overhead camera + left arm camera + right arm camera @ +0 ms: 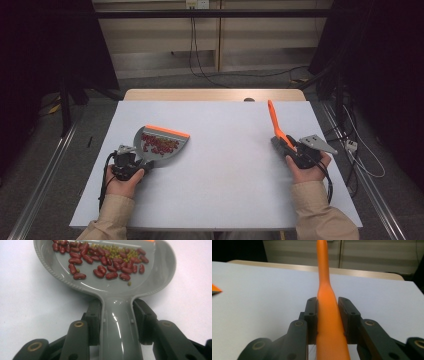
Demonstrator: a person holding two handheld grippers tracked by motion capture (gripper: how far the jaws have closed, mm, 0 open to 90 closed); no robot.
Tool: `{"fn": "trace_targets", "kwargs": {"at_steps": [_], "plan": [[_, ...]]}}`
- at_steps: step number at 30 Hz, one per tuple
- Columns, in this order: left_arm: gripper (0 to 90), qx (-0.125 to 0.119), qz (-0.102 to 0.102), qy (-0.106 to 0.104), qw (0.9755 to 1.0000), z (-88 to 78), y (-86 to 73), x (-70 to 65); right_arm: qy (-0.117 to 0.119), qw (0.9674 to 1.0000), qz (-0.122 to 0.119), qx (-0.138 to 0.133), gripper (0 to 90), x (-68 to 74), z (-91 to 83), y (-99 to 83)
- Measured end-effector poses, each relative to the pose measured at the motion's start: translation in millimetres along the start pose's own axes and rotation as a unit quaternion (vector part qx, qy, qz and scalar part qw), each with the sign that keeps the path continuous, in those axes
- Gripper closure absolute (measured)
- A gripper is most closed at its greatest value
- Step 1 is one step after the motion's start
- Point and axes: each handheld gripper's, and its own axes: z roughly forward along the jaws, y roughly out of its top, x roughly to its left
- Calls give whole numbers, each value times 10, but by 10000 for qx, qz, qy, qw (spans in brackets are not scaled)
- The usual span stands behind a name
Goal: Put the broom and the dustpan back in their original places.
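A grey dustpan (150, 150) with an orange front lip (167, 131) lies on the white table (225, 170) at the left. It holds several red kidney beans (105, 262) mixed with small green ones (110, 250). My left gripper (131, 162) is shut on the dustpan's grey handle (117, 327), one jaw on each side of it. At the right, my right gripper (295, 152) is shut on an orange brush handle (324, 277). That handle (275, 122) points away toward the table's far edge and rises above the surface.
A small dark object (248, 99) sits at the far edge of the table. Behind it runs a wooden tabletop strip (215, 94). Cables lie on the floor at the back (200, 70) and at the right (360, 155). The dustpan's orange corner (215, 288) shows far left.
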Motion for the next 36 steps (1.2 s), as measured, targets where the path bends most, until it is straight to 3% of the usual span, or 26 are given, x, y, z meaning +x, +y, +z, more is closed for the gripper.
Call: {"fn": "trace_targets", "kwargs": {"at_steps": [4, 8, 17, 23, 28, 30, 33, 36], "plan": [[566, -93, -28, -111, 9999, 3, 7, -33, -131, 9998, -118, 102, 708, 7, -1, -65], [518, -126, 23, -223, 9997, 24, 6, -76, -61, 9998, -133, 145, 704, 68, 10, -69], [400, -238, 33, -411, 9989, -20, -14, -117, 101, 9997, 87, 196, 687, 188, 64, -68], [390, -229, 121, -645, 9976, -13, -21, -167, 176, 9994, 222, 181, 679, 243, 98, -68], [359, -215, 156, -712, 9971, -6, -22, -189, 265, 9991, 232, 220, 648, 332, 156, -67], [338, -200, 194, -773, 9966, -11, -27, -198, 392, 9985, 326, 186, 617, 372, 188, -70], [297, -180, 362, -978, 9944, -28, -43, -224, 776, 9953, 566, 72, 573, 428, 196, -52], [268, -256, 363, -1085, 9931, -62, -63, -218, 865, 9947, 554, -36, 478, 425, 159, -29]]}}
